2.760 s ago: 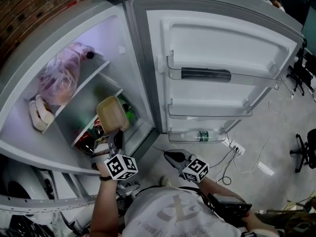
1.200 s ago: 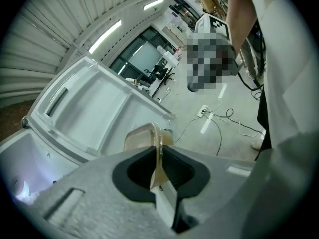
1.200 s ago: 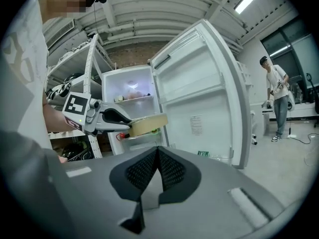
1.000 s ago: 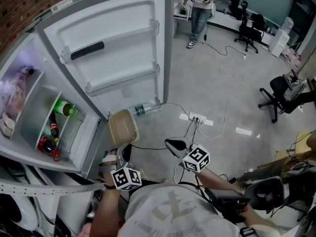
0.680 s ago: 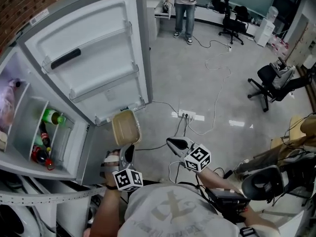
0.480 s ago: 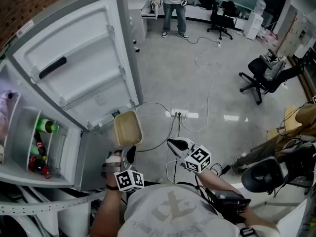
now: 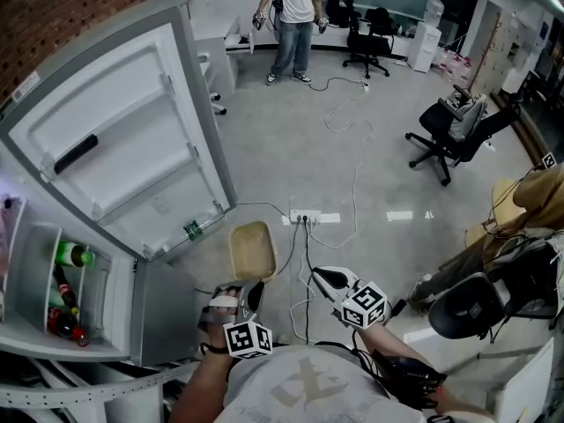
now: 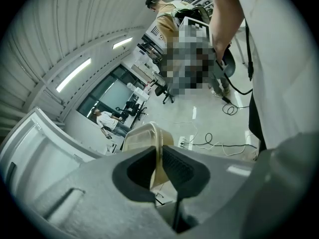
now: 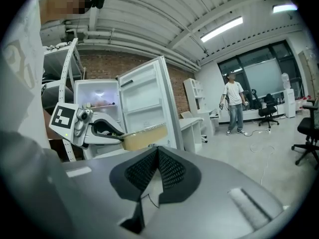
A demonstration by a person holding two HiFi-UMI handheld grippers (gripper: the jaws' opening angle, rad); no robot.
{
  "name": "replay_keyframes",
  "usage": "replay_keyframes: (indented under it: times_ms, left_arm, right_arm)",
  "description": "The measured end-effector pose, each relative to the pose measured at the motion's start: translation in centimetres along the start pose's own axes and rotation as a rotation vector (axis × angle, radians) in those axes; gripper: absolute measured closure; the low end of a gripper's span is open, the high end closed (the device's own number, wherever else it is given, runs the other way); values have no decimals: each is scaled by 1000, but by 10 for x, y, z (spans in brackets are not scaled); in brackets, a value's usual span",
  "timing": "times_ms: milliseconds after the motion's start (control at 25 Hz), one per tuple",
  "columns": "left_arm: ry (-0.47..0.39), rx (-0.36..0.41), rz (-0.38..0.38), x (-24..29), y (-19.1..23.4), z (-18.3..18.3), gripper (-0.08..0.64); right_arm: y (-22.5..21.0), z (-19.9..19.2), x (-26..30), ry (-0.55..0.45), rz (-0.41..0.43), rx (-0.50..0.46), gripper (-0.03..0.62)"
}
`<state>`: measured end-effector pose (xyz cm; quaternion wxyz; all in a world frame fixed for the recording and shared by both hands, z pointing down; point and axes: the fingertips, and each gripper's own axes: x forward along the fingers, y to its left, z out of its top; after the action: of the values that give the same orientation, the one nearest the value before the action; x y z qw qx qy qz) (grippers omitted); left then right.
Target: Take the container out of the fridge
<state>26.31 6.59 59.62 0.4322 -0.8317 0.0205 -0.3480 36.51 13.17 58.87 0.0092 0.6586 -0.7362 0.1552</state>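
- Head view, looking steeply down: the left tool [image 7: 250,291] holds a shallow tan container [image 7: 252,252] by its near edge. The container is outside the fridge [image 7: 35,346], over the grey floor [image 7: 291,148] and near the lower corner of the open fridge door [image 7: 123,148].
- Left gripper view shows what the head view cannot: the two jaws are pinched onto the container's thin rim, which stands edge-on between the pads.
- Right gripper view shows its own jaws pressed together with nothing between them. It also gives a side look at the left tool carrying the container roughly level, in front of the lit fridge.
- The right tool [image 7: 322,277] hangs just to the right of the left tool, near the container but not touching it.
- What is inside the container cannot be made out in any view.
- Inside the fridge, a green bottle [image 7: 72,255] lies on a shelf. Dark bottles [image 7: 60,321] with red caps sit lower down.
- A long dark object [image 7: 75,153] rests in the upper shelf of the door.
- On the floor beyond the container lies a white power strip [image 7: 306,218] with cables [image 7: 352,161] trailing away.
- A black office chair [image 7: 441,139] stands to the right, and a person [image 7: 291,7] stands at the far end of the room.
- A brick wall [image 7: 62,3] runs behind the fridge, and the right gripper view adds a strip light [image 9: 222,29] on the ceiling.
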Motion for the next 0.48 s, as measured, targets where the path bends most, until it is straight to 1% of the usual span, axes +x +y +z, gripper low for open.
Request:
replay_keyframes:
  times_ms: [160,480]
  left_arm:
    - [-14,9,-19,4,-9,8,517]
    - [-38,32,-16,9,-17,21,517]
  right_arm:
    - [-5,-4,-13,-5,-28,11,586]
    - [-5,-3,-18,-24,-25,-14,586]
